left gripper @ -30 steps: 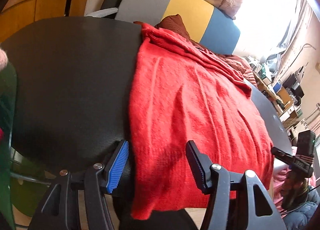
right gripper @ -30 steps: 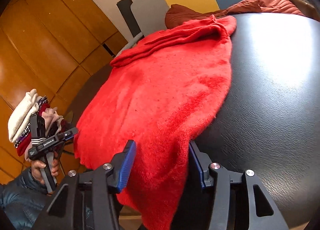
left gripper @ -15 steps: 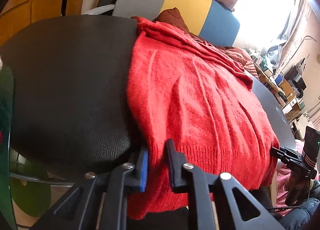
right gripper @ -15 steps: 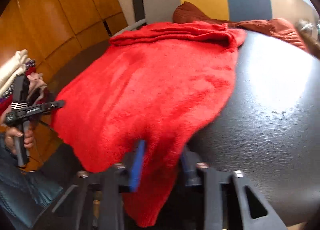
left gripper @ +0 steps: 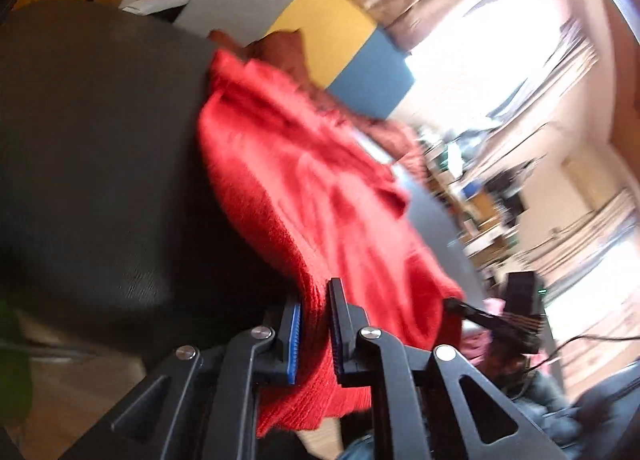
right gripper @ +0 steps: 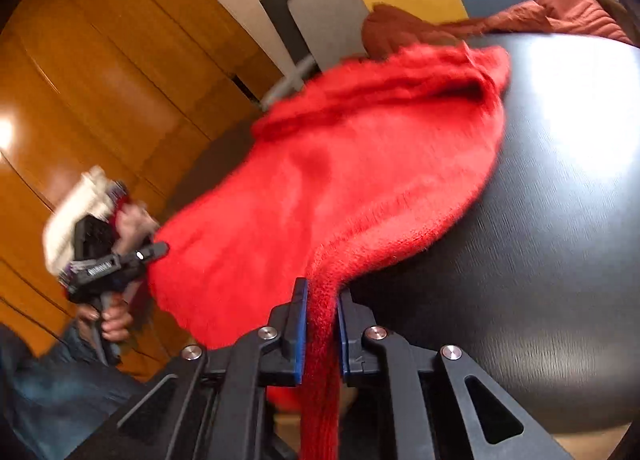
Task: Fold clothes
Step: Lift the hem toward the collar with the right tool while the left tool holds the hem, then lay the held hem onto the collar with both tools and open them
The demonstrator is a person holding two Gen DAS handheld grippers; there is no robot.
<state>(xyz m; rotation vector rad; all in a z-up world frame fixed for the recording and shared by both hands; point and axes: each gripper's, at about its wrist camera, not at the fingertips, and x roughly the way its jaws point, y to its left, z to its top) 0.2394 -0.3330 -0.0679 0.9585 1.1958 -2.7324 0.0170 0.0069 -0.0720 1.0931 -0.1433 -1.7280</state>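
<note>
- Since half a second ago, both views have tilted and blurred, and the near hem of the red sweater point(left gripper: 304, 196) has come up off the worktop point(left gripper: 92, 148) edge, bunched between each pair of tongs.
- Left tongs point(left gripper: 314, 324): nearly closed, the blue pads pinching a thick ribbed fold of the sweater's hem; more knit hangs below and behind the fingertips.
- Ahead of the left tongs the sweater runs away across the dark worktop toward its far edge, with bare worktop to their left.
- Right tongs point(right gripper: 322, 326): likewise clamped nearly shut on a narrow gathered roll of the sweater point(right gripper: 344, 188), which passes straight down between the pads and hangs below them.
- Ahead and to the left of the right tongs the cloth spreads wide and lifts slightly from the worktop point(right gripper: 560, 220); bare glossy worktop lies to their right.
- Seen from the right tongs, the left tongs point(right gripper: 160, 249) meet the sweater's other hem corner, far to the left, with the person's hand point(right gripper: 114, 320) on the handle.
- Beyond the sweater's far end lies a rust-coloured garment point(right gripper: 560, 16), against a grey, yellow and blue chair back point(left gripper: 320, 44).
</note>
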